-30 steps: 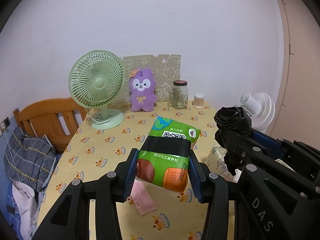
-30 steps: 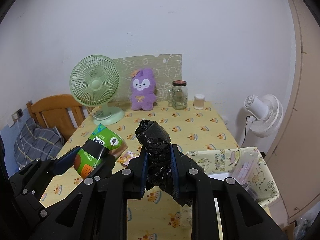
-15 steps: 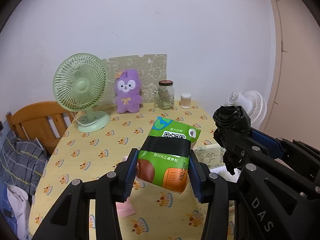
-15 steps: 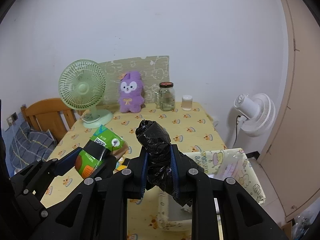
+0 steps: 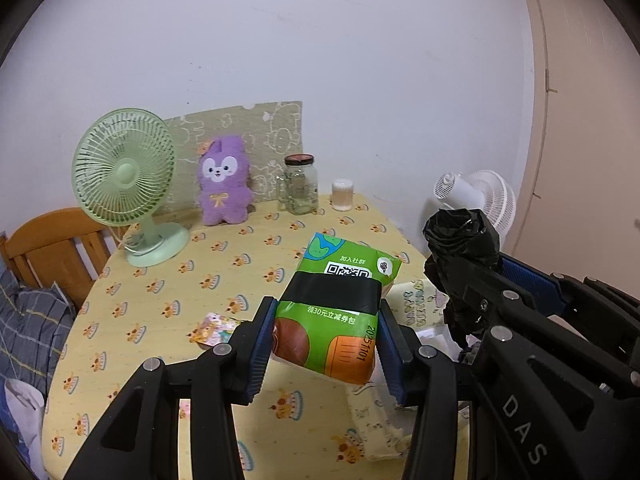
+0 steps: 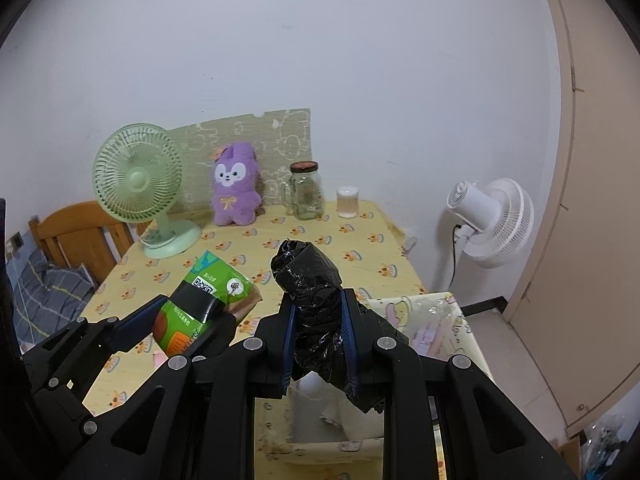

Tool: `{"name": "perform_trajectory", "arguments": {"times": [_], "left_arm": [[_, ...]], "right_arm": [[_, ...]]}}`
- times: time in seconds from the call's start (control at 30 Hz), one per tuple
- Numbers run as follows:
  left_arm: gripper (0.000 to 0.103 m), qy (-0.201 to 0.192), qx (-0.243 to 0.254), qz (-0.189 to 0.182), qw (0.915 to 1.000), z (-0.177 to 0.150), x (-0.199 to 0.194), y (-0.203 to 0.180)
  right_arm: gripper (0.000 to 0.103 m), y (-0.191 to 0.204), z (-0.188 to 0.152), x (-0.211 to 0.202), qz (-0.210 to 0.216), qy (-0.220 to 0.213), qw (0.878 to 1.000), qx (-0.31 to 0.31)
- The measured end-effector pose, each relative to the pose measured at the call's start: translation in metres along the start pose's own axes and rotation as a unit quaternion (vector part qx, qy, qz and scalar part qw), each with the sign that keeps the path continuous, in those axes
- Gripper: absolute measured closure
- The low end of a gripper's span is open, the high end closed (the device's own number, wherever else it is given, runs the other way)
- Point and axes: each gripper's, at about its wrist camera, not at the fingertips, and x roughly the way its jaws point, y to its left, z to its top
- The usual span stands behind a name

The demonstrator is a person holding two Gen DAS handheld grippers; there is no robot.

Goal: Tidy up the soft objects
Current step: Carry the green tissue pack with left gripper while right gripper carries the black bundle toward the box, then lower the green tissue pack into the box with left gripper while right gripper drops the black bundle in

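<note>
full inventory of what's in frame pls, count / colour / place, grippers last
green packet: 1, green with a black band, held off the table in the left gripper
black plastic roll: 1, black, held in the right gripper
plush toy: 1, purple, upright at the table's back edge
desk fan: 1, pale green, back left of the table
glass jar: 1, clear with a dark lid, right of the plush
small cup: 1, whitish, right of the jar
table: 1, yellow patterned cloth
storage box: 1, pale yellow print, off the table's right side
standing fan: 1, white, by the wall
chair: 1, wooden, left
left gripper: black, blue pads, clamped on the packet
right gripper: black, blue pads, clamped on the roll
</note>
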Motion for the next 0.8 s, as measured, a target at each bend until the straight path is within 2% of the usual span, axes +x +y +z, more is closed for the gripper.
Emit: {"name": "perform_trajectory", "arguments": {"times": [0.53,0.8], "left_arm": [[0.053,0.033,0.028,-0.039,0.9983,-0.002,0.036,-0.038],[0.048,0.056,0.048,-0.057,0.9957,-0.004,0.054,-0.054]], "right_arm": [[0.079,-0.043,-0.011,0.021,-0.028,0.013,0.999,0.020],[0.079,-0.061,-0.018,0.031,-0.037,0.024,0.999,0.032]]}}
